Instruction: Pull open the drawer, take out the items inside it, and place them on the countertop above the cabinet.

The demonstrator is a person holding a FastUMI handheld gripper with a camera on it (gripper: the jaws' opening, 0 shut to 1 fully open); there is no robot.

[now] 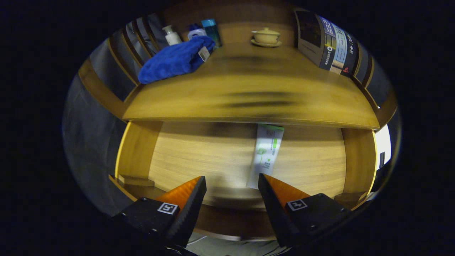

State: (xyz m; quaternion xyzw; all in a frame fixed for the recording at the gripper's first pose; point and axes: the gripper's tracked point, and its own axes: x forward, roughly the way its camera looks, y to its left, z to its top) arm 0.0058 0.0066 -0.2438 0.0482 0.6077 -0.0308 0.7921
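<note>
Drawer (185, 156) is standing pulled open under the countertop (249, 96), and the gripper view is looking down into it from the front. Gripper (231, 186) is hanging over the drawer's near edge with its fingers spread apart, grasping nothing; bare wood is showing in the gap between them.

The one item showing inside is a flat white packet with green print (266, 154). It is lying on the drawer floor with its long axis running front to back, its far end tucking under the countertop's lip and its near end sitting just ahead of the right-hand fingertip (265, 183), possibly behind it. So the packet is lying slightly off to the right of the gap, not centred between the fingers. To my eye the coming move is turning on that offset: shifting the claw sideways until the fingers straddle the packet's narrow width.

On the countertop, a blue towel (174, 60), some bottles (199, 32) and a lidded cup (266, 36) are occupying the back; the front is lying bare.
</note>
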